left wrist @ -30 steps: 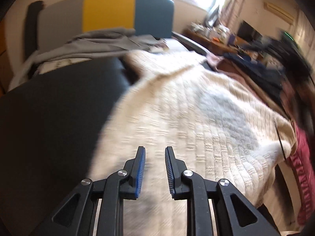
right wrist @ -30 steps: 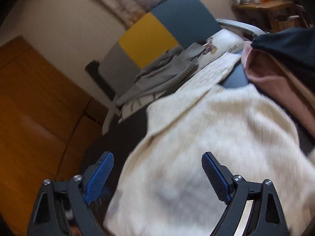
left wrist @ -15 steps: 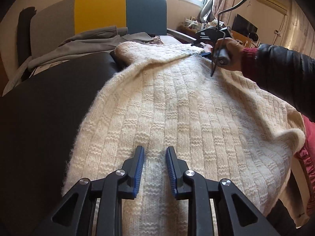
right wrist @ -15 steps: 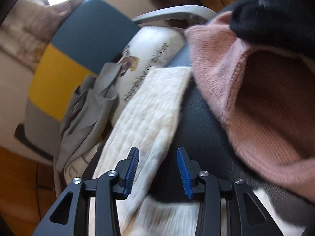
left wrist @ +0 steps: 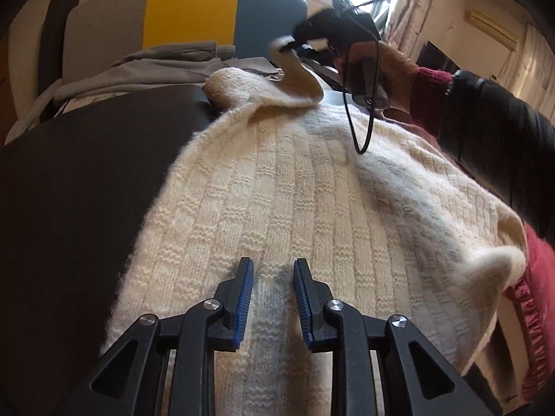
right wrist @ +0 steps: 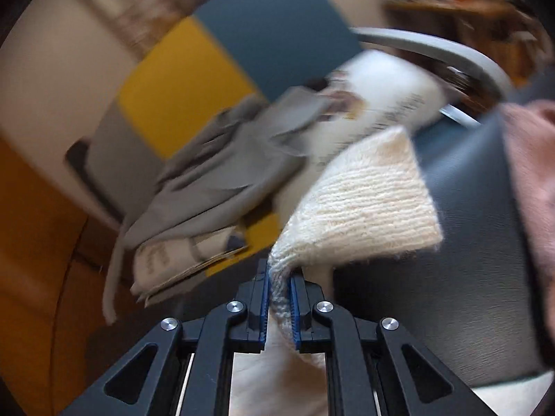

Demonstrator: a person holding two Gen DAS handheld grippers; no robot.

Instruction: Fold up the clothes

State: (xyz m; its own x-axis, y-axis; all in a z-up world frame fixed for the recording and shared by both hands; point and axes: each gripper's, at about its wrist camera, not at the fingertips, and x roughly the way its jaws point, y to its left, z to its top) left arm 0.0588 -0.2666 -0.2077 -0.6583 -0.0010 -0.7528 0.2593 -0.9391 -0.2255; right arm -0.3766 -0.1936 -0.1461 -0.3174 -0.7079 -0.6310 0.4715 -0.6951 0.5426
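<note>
A cream knitted sweater (left wrist: 295, 208) is lying spread over a dark seat (left wrist: 79, 190), and it is filling the middle and the lower right of the left wrist view. The left gripper (left wrist: 273, 298) is sitting at the bottom centre of that view, just over the knit. Its jaws are standing a little apart with sweater showing between them, but whether the blue pads are pressing on the wool I cannot tell.

In the upper right of the same view, a hand (left wrist: 388, 69) in a dark sleeve (left wrist: 503, 131) is holding the right gripper (left wrist: 288, 45), and a cream sleeve end is hanging from its tip above the sweater.

In the right wrist view, which is blurred, the right gripper (right wrist: 279, 306) is at the bottom centre. Its jaws have just been closing, and now they are pinching the edge of the cuff (right wrist: 360, 204), which is spreading up and to the right from the pads. A grey garment (right wrist: 222, 180) is lying at the centre left, in front of a chair back (right wrist: 215, 69) in grey, yellow and blue. A pink garment (right wrist: 534, 180) is showing at the right edge.
</note>
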